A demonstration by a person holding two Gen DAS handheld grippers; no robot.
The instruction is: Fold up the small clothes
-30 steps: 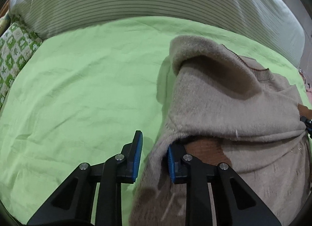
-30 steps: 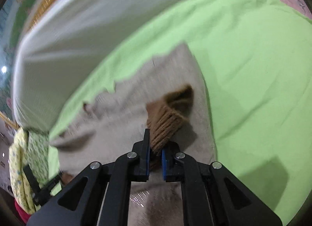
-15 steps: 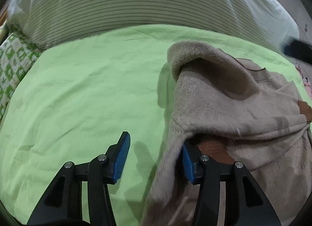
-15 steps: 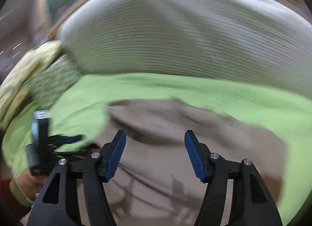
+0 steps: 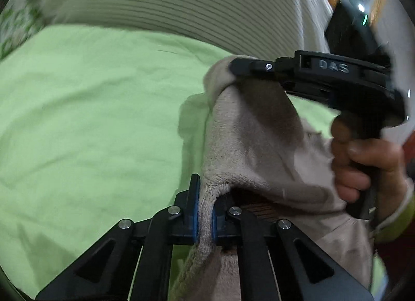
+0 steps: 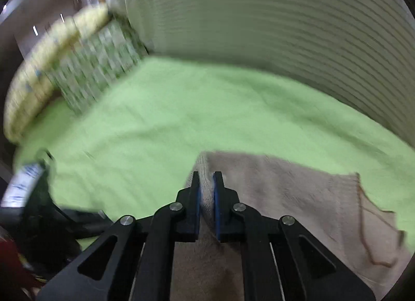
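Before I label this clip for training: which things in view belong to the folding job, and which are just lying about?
Part of the job:
- beige knit sweater, folded edge pinched
- left gripper, shut on it
- right gripper, shut on it
- green bedsheet, the folding surface

Just lying about:
- striped duvet
- green patterned pillow

A wrinkled light-green sheet (image 5: 90,109) covers the bed. Behind it rises a large pale cushion with fine horizontal stripes (image 6: 285,23). At its left end, blurred, sit a green-and-white patterned pillow (image 6: 96,62) and a yellowish one (image 6: 39,72) beside it.
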